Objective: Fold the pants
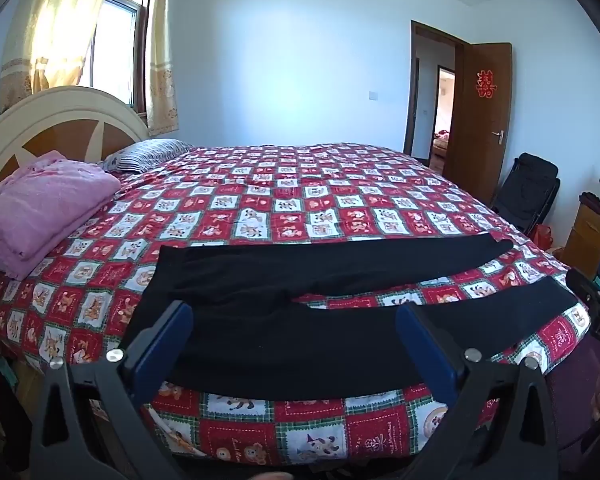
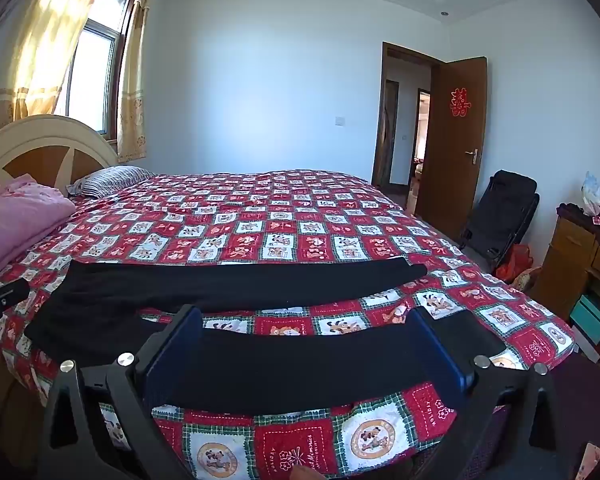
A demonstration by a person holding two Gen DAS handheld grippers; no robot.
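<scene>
Black pants (image 1: 300, 340) lie spread flat near the front edge of the bed, waist to the left, both legs running right with a gap of quilt between them. They also show in the right wrist view (image 2: 284, 364). My left gripper (image 1: 296, 312) is open, its blue fingers standing wide over the crotch and near leg. My right gripper (image 2: 306, 316) is open over the near leg, further toward the leg end. Neither holds cloth. The right gripper's body shows at the right edge of the left wrist view (image 1: 596, 300).
The bed carries a red patchwork quilt (image 1: 284, 200). A folded pink blanket (image 1: 40, 208) and a striped pillow (image 1: 148, 154) lie by the headboard at left. A black chair (image 2: 500, 216), wooden dresser (image 2: 580, 264) and open door (image 2: 452, 136) stand at right.
</scene>
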